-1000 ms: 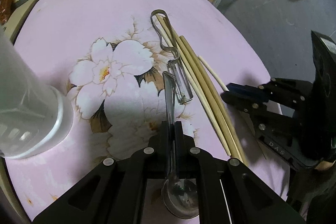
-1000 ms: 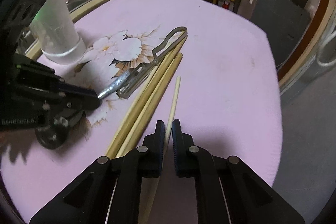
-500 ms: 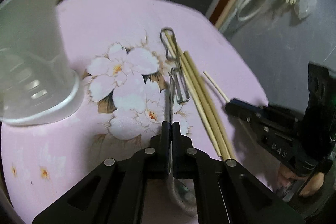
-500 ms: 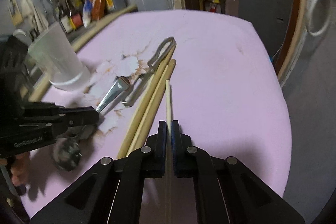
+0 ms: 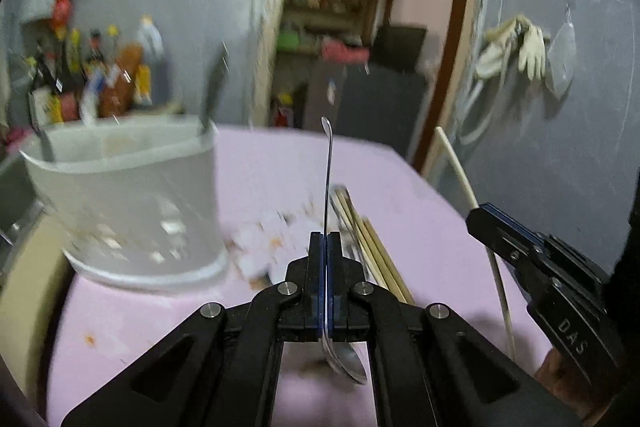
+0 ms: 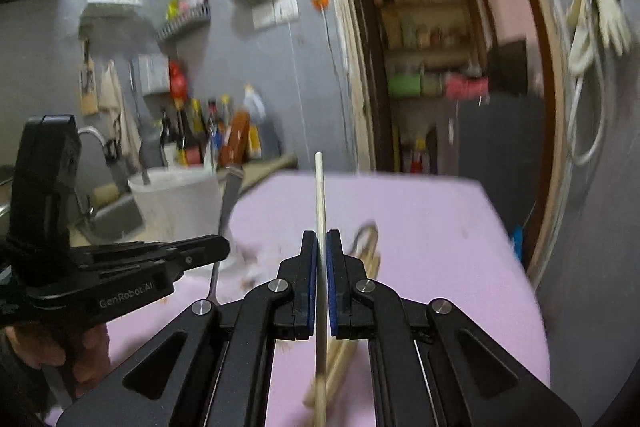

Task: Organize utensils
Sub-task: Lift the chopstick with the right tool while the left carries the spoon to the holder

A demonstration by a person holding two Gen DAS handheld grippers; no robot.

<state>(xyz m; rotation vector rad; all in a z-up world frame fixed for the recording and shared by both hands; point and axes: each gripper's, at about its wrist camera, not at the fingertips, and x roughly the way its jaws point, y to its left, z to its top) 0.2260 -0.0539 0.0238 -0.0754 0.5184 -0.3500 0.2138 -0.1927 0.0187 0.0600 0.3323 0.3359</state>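
Lifted off the table (image 5: pixel 420 227) since before: spoon (image 5: pixel 329 183) clamped upright in left tool (image 5: pixel 326 243), handle up, bowl low; pale chopstick (image 6: pixel 319 195) pinched upright in right tool (image 6: pixel 321 247). Left lying on pink cloth: remaining chopsticks (image 5: pixel 372 247). Beside spoon, to its left: white holder (image 5: pixel 132 207). Views blurred.
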